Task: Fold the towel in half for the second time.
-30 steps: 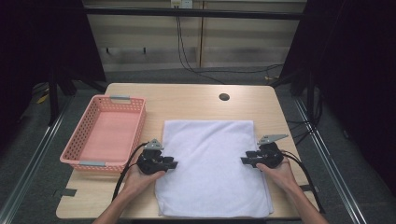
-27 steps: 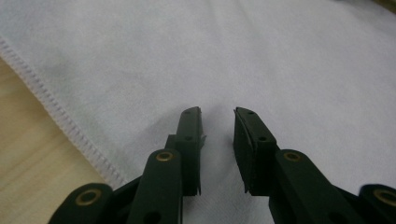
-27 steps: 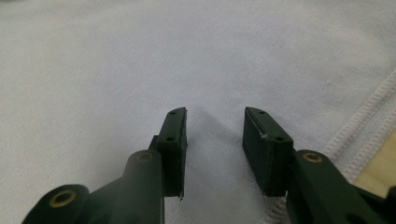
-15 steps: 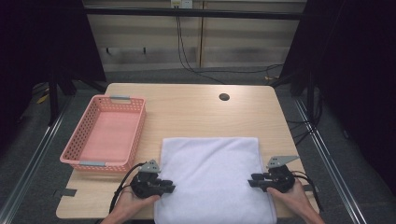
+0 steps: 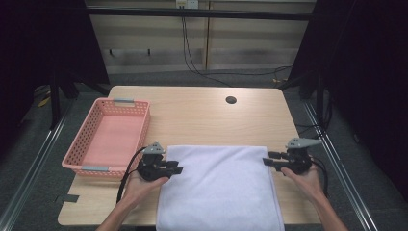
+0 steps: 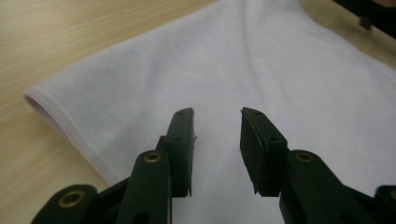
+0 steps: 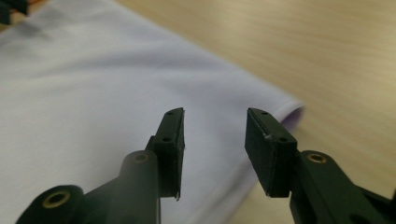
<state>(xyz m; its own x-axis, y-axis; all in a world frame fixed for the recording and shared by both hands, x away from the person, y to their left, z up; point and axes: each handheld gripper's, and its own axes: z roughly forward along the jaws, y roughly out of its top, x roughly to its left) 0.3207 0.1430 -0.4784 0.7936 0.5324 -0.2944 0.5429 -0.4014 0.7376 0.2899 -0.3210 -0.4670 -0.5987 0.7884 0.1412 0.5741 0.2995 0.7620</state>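
both hands have come back up the table since half a second ago, after dipping toward the near edge, and the white cloth's far fold has slid toward the person compared with a second ago. left gripper (image 5: 177, 169) sits at the cloth's left edge, at about 9 o'clock from the cloth's middle in the high view, its jaws having just been opening and now spread with nothing between them; in the left gripper view the left gripper (image 6: 216, 140) hovers over the white cloth (image 6: 261, 79) with a clear gap between the pads. right gripper (image 5: 270, 159) sits at the cloth's far right corner, at about 2 o'clock from its middle, jaws likewise just opened and standing apart, empty; in the right gripper view the right gripper (image 7: 215, 140) points over the folded edge of the cloth (image 7: 93, 93). the white cloth (image 5: 219, 187) lies flat and folded on the near half of the wooden table (image 5: 192, 115), its near end hanging over the table's edge at 6 o'clock. a pink basket (image 5: 130, 108) stands on the table at 10 o'clock from the cloth, just beside the left gripper. a round dark hole (image 5: 231, 100) marks the tabletop at 12 o'clock, well apart from the cloth.
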